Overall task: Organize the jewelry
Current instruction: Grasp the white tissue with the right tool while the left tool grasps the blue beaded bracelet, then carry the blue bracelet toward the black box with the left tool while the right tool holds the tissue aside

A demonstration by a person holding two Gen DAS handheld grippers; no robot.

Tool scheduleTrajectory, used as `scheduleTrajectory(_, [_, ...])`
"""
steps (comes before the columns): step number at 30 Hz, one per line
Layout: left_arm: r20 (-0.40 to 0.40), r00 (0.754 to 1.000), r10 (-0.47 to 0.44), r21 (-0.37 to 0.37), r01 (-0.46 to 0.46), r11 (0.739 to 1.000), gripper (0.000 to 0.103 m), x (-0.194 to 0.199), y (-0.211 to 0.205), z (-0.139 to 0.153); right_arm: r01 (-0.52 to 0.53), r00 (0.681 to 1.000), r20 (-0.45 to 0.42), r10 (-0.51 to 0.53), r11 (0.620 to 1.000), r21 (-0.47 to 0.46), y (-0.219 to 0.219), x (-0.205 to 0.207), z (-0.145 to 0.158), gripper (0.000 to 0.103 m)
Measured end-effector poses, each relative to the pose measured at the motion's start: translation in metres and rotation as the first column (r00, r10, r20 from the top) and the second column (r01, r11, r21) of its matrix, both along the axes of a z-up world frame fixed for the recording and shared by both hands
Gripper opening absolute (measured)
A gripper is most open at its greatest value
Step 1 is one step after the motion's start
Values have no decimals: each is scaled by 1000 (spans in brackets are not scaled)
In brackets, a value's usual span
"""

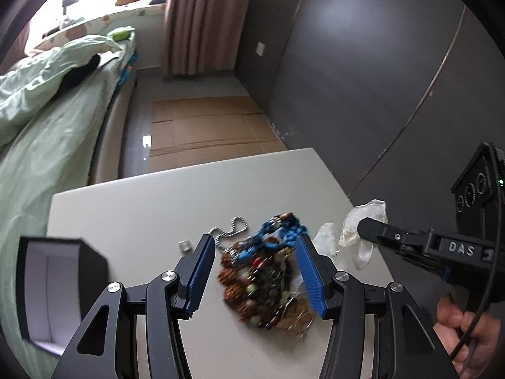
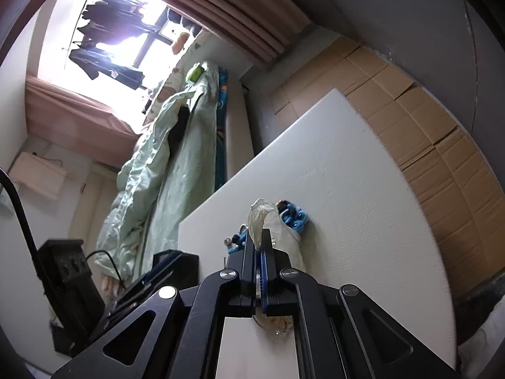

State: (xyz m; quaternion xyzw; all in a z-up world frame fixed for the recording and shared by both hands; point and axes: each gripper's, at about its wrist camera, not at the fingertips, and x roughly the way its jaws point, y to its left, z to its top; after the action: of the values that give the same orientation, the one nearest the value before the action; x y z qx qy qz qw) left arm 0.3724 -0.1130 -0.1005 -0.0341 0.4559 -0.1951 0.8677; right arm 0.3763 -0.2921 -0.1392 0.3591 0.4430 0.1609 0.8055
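A tangled pile of bead bracelets and necklaces, brown, blue and mixed colours, lies on the white table. My left gripper hovers over the pile, open, its blue pads on either side and not touching it. A silver chain and a small silver ring lie just beyond its left finger. My right gripper is shut on a crumpled clear plastic bag; from the left wrist view the right gripper pinches the bag at the pile's right. Blue beads lie beside the bag.
An open black jewelry box with a pale lining stands at the table's left front. A bed with a green quilt runs along the left. Flattened cardboard covers the floor beyond the table. A person's hand holds the right gripper's handle.
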Motion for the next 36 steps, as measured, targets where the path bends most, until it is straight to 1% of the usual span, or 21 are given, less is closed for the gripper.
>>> scheduleTrajectory(2, [-30, 999, -11, -22, 11, 1000, 55, 9, -4, -4, 13, 1000, 9, -13, 1000, -3, -5, -1, 3, 3])
scheduleTrajectory(4, [-44, 999, -9, 0, 9, 1000, 55, 16, -8, -9, 25, 999, 22, -25, 1000, 5, -10, -2, 6, 3])
scheduleTrajectory(7, [-77, 997, -29, 1, 29, 1000, 55, 25, -14, -17, 37, 998, 47, -38, 999, 18, -16, -5, 12, 3])
scheduleTrajectory(11, [-121, 992, -39, 33, 43, 999, 54, 33, -24, -30, 51, 995, 81, -53, 998, 25, -23, -10, 19, 3])
scheduleTrajectory(13, [-146, 989, -34, 58, 43, 997, 43, 36, -28, -39, 57, 994, 91, -60, 998, 36, -25, -12, 21, 3])
scheduleTrajectory(15, [-150, 989, -13, 73, 24, 997, 39, 37, -27, -44, 63, 993, 101, -66, 997, 37, -27, -13, 23, 3])
scheduleTrajectory(16, [-153, 988, -4, 82, 17, 997, 28, 38, -26, -45, 63, 992, 104, -66, 997, 39, -27, -13, 24, 3])
scheduleTrajectory(17, [-159, 987, 3, 86, 11, 996, 23, 39, -26, -46, 61, 992, 106, -65, 997, 42, -28, -13, 25, 3])
scheduleTrajectory(18, [-164, 986, 6, 71, 6, 997, 20, 40, -24, -45, 60, 992, 107, -64, 997, 43, -28, -13, 26, 3])
scheduleTrajectory(19, [-159, 987, 5, 59, 5, 998, 9, 40, -23, -43, 59, 992, 108, -63, 997, 39, -28, -14, 26, 3])
scheduleTrajectory(21, [-145, 989, 4, 79, 8, 997, 9, 39, -23, -37, 60, 992, 112, -64, 998, 37, -29, -16, 26, 3])
scheduleTrajectory(23, [-134, 991, -2, 76, 12, 997, 9, 37, -23, -30, 60, 991, 116, -64, 997, 43, -30, -16, 27, 3])
scheduleTrajectory(26, [-118, 993, -9, 46, 15, 999, 9, 35, -20, -17, 58, 991, 118, -63, 997, 45, -29, -16, 26, 3])
scheduleTrajectory(33, [-48, 999, -24, 3, 25, 1000, 9, 23, -16, 21, 50, 989, 139, -57, 997, 53, -27, -19, 30, 3])
scheduleTrajectory(36, [-17, 999, -28, -3, 28, 1000, 9, 17, -11, 40, 41, 987, 151, -50, 997, 66, -23, -19, 32, 3])
